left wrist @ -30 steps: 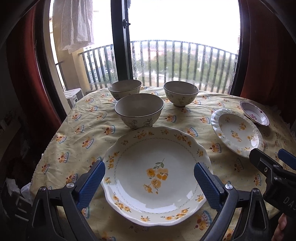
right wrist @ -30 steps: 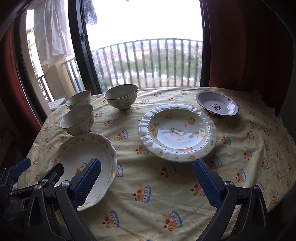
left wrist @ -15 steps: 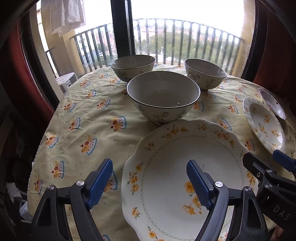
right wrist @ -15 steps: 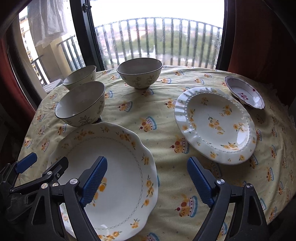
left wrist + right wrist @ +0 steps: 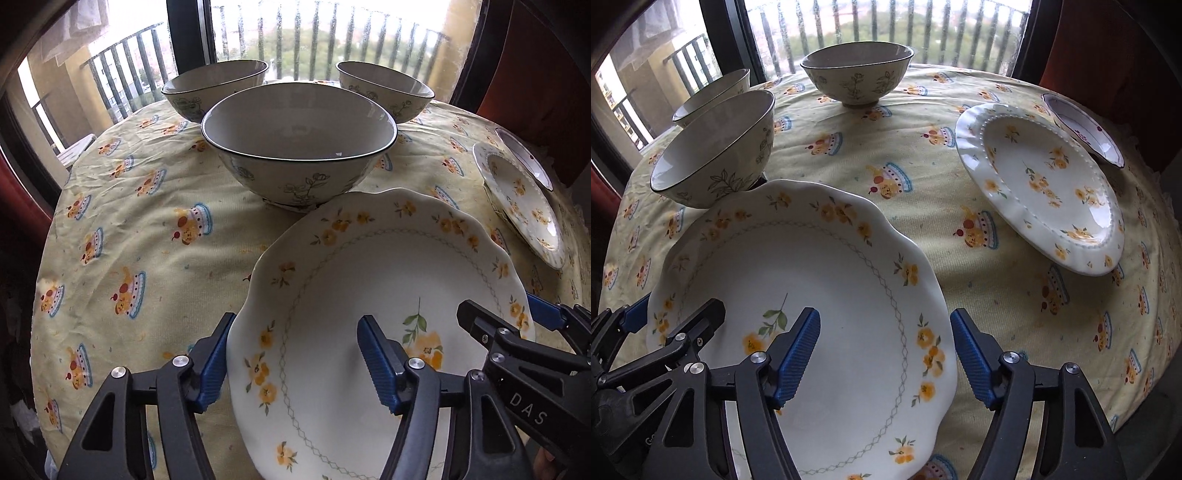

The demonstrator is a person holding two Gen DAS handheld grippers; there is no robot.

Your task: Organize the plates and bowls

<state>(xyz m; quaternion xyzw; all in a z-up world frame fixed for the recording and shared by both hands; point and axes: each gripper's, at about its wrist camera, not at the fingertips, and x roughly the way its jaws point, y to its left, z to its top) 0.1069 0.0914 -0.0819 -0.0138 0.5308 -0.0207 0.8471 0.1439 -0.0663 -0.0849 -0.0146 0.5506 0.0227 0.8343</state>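
A large scalloped plate [image 5: 369,277] [image 5: 812,277] with yellow flowers lies at the near edge of the table. My left gripper [image 5: 297,362] straddles its left rim, one pad outside the edge and one over the plate's face; the jaws are closing and do not press on it. My right gripper [image 5: 884,354] straddles the right rim the same way, also closing without a grip. Each gripper shows in the other's view. A bowl [image 5: 299,147] [image 5: 716,151] stands just behind the plate, almost touching it.
Two more bowls [image 5: 214,88] [image 5: 384,92] stand at the back by the window. A beaded-rim plate [image 5: 1041,184] and a small red-marked dish [image 5: 1082,129] lie at the right. The round table's yellow cloth [image 5: 147,221] drops off on all sides. Red curtains flank the window.
Both grippers came down and forward onto the large plate, tilting more steeply. Their jaws narrowed and now bracket the plate's opposite rims. The dishes have not moved.
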